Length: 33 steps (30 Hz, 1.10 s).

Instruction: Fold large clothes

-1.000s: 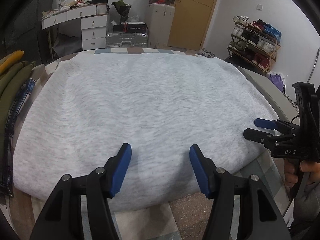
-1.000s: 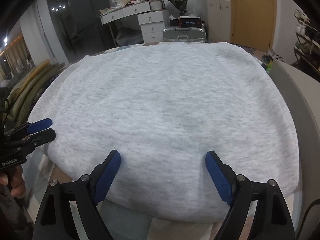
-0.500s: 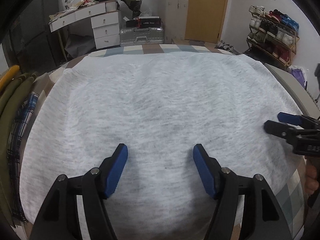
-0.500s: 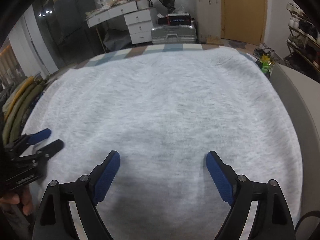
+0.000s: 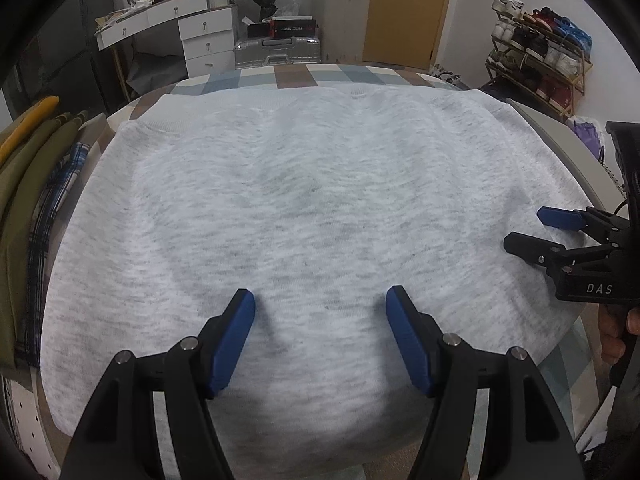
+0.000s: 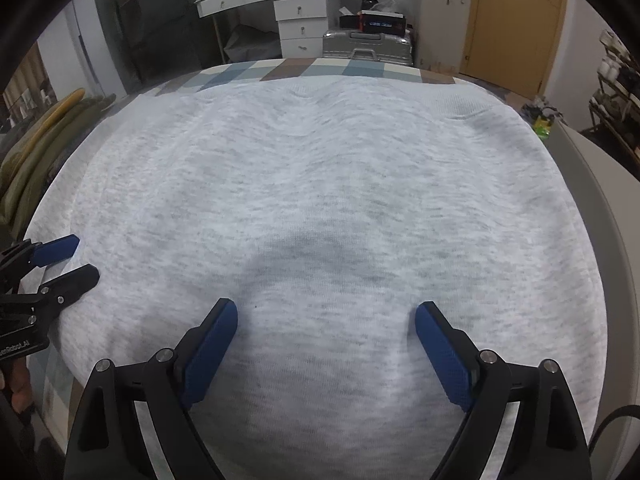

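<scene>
A large light grey heathered garment [image 5: 312, 208] lies flat on the checkered table, folded into a broad rectangle; it also fills the right wrist view [image 6: 320, 200]. My left gripper [image 5: 320, 304] is open and empty, hovering over the garment's near left part. My right gripper [image 6: 326, 316] is open and empty over the near right part. The right gripper also shows at the right edge of the left wrist view [image 5: 528, 228]. The left gripper shows at the left edge of the right wrist view [image 6: 80, 258].
A pile of olive and plaid clothes [image 5: 28, 184] lies along the table's left side. The checkered tablecloth [image 5: 288, 76] shows beyond the garment's far edge. A white drawer desk [image 5: 200, 36], a silver suitcase [image 5: 276, 50] and a shoe rack [image 5: 540, 56] stand behind.
Both grippers have moved forward and higher over the garment, so its far edge and the checkered cloth beyond now show. Both stayed open; the garment has not moved.
</scene>
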Each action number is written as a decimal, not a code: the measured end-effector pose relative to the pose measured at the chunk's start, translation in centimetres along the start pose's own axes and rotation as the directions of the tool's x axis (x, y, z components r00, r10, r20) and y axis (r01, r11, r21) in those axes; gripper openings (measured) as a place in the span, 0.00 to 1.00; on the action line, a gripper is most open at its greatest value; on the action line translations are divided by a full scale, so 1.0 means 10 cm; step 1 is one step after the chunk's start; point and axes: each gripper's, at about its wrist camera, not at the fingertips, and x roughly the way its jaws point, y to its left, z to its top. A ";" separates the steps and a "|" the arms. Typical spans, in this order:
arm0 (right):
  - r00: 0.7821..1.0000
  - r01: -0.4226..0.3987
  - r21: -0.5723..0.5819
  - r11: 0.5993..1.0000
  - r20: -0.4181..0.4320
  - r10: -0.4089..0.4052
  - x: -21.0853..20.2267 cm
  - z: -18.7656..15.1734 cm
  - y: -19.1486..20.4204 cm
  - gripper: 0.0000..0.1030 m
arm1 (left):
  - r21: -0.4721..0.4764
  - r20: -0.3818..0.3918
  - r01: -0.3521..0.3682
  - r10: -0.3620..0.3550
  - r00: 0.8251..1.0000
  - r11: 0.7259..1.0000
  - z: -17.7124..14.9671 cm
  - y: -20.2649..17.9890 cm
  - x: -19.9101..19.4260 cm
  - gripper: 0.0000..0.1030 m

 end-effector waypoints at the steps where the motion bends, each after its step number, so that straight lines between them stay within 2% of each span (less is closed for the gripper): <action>1: 1.000 -0.006 -0.001 1.000 0.006 0.006 -0.04 -0.04 0.00 0.88 | -0.002 0.014 0.005 -0.005 1.000 1.000 -0.03 0.00 -0.04 0.62; 4: 0.999 0.003 0.011 1.000 0.047 -0.003 -0.18 -0.10 -0.01 0.88 | -0.041 0.054 0.061 -0.058 0.997 0.997 -0.02 0.05 -0.17 0.61; 6: 0.997 0.019 0.022 1.000 0.080 -0.021 -0.35 -0.09 0.07 0.88 | -0.056 0.095 0.143 -0.138 0.986 0.988 0.04 0.05 -0.32 0.61; 7: 0.994 -0.004 0.001 1.000 0.108 0.004 -0.43 -0.08 0.14 0.88 | -0.044 0.121 0.167 -0.160 0.980 0.985 0.08 0.01 -0.38 0.62; 9: 0.989 -0.044 -0.057 0.997 0.139 0.052 -0.48 -0.03 0.29 0.90 | 0.024 0.129 0.157 -0.158 0.979 0.987 0.16 -0.11 -0.37 0.64; 11: 0.992 -0.039 -0.108 0.993 0.117 0.052 -0.33 0.02 0.41 0.91 | 0.078 0.083 0.117 -0.123 0.989 0.990 0.23 -0.19 -0.13 0.65; 12: 0.995 -0.016 -0.116 0.993 0.100 0.028 -0.21 0.04 0.43 0.91 | 0.072 0.030 0.083 -0.085 0.996 0.994 0.23 -0.17 0.06 0.66; 13: 0.997 0.003 -0.106 0.994 0.081 0.006 -0.10 0.05 0.40 0.91 | 0.055 -0.001 0.077 -0.077 0.997 0.996 0.21 -0.11 0.19 0.67; 14: 0.996 0.004 -0.082 0.997 0.089 0.003 -0.06 0.04 0.32 0.91 | 0.058 0.042 0.097 -0.099 0.994 0.994 0.18 -0.05 0.18 0.69; 15: 0.993 0.006 -0.056 0.998 0.115 0.001 -0.07 0.00 0.21 0.91 | 0.071 0.036 0.104 -0.107 0.994 0.992 0.15 -0.01 0.18 0.69; 16: 0.991 0.058 -0.021 0.998 0.120 -0.055 -0.08 -0.03 0.07 0.91 | 0.077 0.041 0.114 -0.117 0.992 0.991 0.13 0.03 0.14 0.69; 18: 0.984 0.099 0.060 0.993 0.146 -0.107 -0.16 -0.12 -0.27 0.91 | 0.053 0.047 0.149 -0.152 0.987 0.987 0.08 0.14 0.09 0.69; 19: 0.975 0.172 0.103 0.980 0.124 -0.184 -0.16 -0.17 -0.44 0.91 | 0.040 0.053 0.165 -0.167 0.985 0.985 0.06 0.21 0.07 0.69; 20: 0.967 0.197 0.146 0.969 0.132 -0.216 -0.19 -0.23 -0.63 0.91 | 0.032 0.058 0.172 -0.174 0.983 0.985 0.03 0.26 0.04 0.69; 21: 0.965 0.215 0.172 0.961 0.114 -0.237 -0.20 -0.26 -0.75 0.91 | 0.025 0.061 0.174 -0.175 0.983 0.984 0.02 0.28 0.02 0.69; 22: 0.970 0.193 0.189 0.963 0.109 -0.216 -0.22 -0.28 -0.83 0.91 | 0.017 0.064 0.173 -0.174 0.983 0.985 0.01 0.31 0.00 0.69; 23: 0.973 0.188 0.189 0.964 0.095 -0.209 -0.23 -0.27 -0.85 0.91 | 0.009 0.067 0.175 -0.175 0.982 0.985 -0.01 0.33 -0.01 0.69; 26: 0.960 0.258 0.149 0.955 0.073 -0.270 -0.28 -0.12 -0.66 0.91 | -0.002 0.075 0.174 -0.173 0.982 0.985 0.02 0.24 -0.05 0.69; 29: 0.982 0.109 0.105 0.988 0.144 -0.123 -0.39 0.12 -0.33 0.92 | 0.003 0.083 0.147 -0.146 0.986 0.989 0.13 0.16 -0.07 0.69; 33: 0.991 0.002 0.021 1.000 0.137 -0.005 -0.16 0.51 0.17 0.92 | 0.044 0.139 0.129 -0.134 0.981 0.991 0.48 0.06 -0.05 0.70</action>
